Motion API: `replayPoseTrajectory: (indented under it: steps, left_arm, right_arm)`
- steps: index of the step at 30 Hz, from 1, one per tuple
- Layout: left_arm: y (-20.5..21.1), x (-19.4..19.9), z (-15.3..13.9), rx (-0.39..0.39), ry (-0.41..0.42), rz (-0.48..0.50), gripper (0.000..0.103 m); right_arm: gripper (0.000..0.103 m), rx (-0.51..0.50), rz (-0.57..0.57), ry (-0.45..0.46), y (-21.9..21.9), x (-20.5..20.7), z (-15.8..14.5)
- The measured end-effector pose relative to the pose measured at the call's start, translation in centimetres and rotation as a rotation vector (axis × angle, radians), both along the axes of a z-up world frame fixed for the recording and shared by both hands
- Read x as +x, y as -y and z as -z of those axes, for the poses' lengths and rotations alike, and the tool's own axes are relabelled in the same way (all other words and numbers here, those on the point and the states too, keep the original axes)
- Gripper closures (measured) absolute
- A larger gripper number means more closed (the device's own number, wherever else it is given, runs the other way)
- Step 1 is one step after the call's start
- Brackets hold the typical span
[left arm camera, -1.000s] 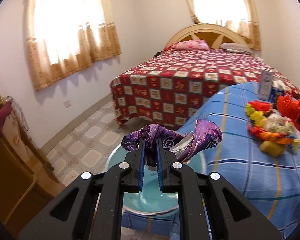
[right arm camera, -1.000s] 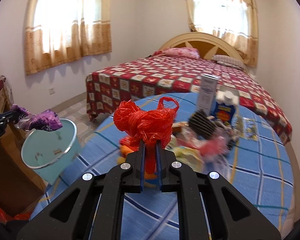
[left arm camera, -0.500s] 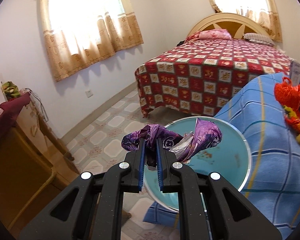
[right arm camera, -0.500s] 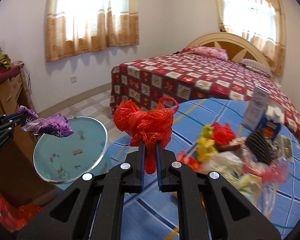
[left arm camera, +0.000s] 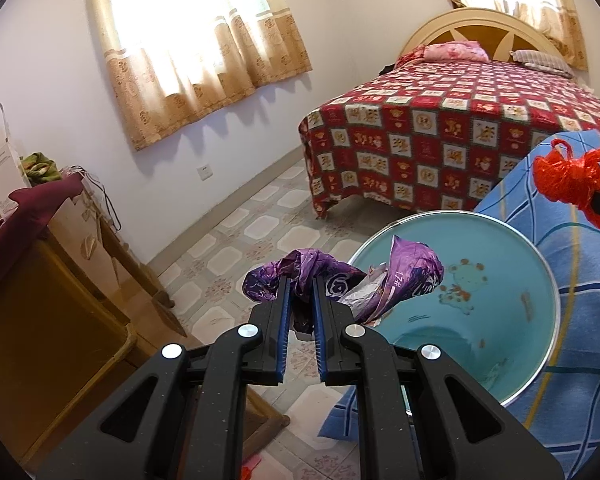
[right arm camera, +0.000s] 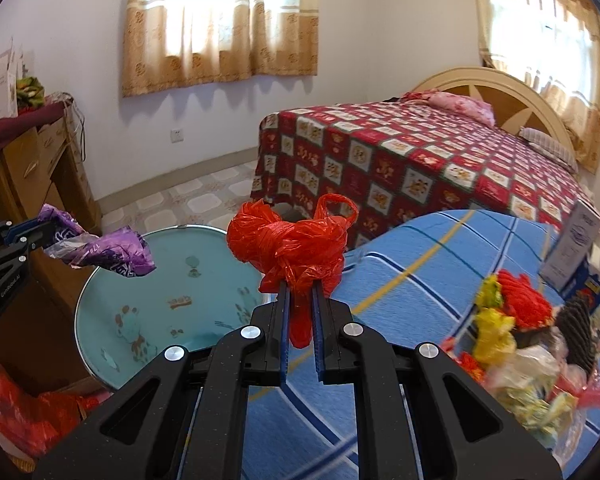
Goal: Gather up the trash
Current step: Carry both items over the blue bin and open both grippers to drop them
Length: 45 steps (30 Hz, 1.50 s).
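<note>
Left claw [left arm camera: 300,300] clamped on a crumpled purple wrapper [left arm camera: 396,284], held over the near left rim of a teal bin [left arm camera: 480,292]; wrapper spilling right of the pads, above the bin's open mouth; right claw [right arm camera: 300,308] clamped on a knotted red plastic bag [right arm camera: 292,244], hanging just right of the same bin [right arm camera: 160,300], over the near left edge of the blue checked cloth [right arm camera: 412,280]; from the right wrist view, left claw [right arm camera: 24,236] and its wrapper [right arm camera: 108,252] at the bin's far left rim.

Bench under the blue cloth carrying a loose heap of trash [right arm camera: 512,336] at the right, yellow and red wrappers among it, partly blurred; a white carton [right arm camera: 576,244] standing at the far right; beyond, a bed [left arm camera: 460,128] under a red patterned cover; tiled floor [left arm camera: 260,232]; wooden cabinet [left arm camera: 40,300] at the left.

Counted: two claws, one bin, one purple wrapper, one held red bag, two curtained windows [right arm camera: 220,20], two pillows [left arm camera: 456,50].
</note>
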State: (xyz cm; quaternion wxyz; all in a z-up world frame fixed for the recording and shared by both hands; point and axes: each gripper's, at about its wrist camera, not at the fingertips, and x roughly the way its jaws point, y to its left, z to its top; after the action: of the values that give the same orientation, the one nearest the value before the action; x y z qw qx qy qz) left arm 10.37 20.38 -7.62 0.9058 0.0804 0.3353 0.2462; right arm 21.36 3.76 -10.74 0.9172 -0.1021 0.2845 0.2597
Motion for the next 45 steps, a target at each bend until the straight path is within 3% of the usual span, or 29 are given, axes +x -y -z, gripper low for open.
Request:
replayPoseTrajectory:
  steps: [8, 34, 35, 36, 38, 41, 42, 45]
  left_arm:
    - [-0.7, 0.0, 0.1, 0.037, -0.005, -0.03, 0.092]
    - [0.3, 0.2, 0.4, -0.014, -0.016, 0.033, 0.089]
    - [0.4, 0.2, 0.5, -0.021, -0.02, 0.042, 0.082]
    - [0.6, 0.2, 0.6, -0.022, -0.022, 0.043, 0.063]
    - [1.2, 0.1, 0.6, -0.012, -0.015, 0.052, 0.049]
    - [1.6, 0.1, 0.6, -0.025, -0.014, 0.067, 0.043]
    - [1.7, 0.0, 0.5, -0.026, -0.013, 0.069, 0.038]
    - [2.5, 0.1, 0.7, -0.035, -0.016, 0.087, 0.036]
  right_arm:
    - [0.092, -0.033, -0.04, -0.019, -2.3, 0.4, 1.2]
    - [0.089, -0.065, -0.107, -0.028, -4.4, -0.4, 1.8]
    - [0.081, -0.063, -0.117, -0.033, -4.5, -0.4, 1.9]
    - [0.064, -0.058, -0.118, -0.028, -4.5, -0.5, 1.8]
    - [0.054, -0.046, -0.116, -0.024, -4.3, -0.6, 1.8]
    - [0.044, -0.043, -0.102, -0.025, -3.9, -0.7, 1.8]
    - [0.043, -0.04, -0.096, -0.024, -3.7, -0.8, 1.8]
    - [0.041, -0.026, -0.074, -0.019, -2.6, -1.3, 1.3]
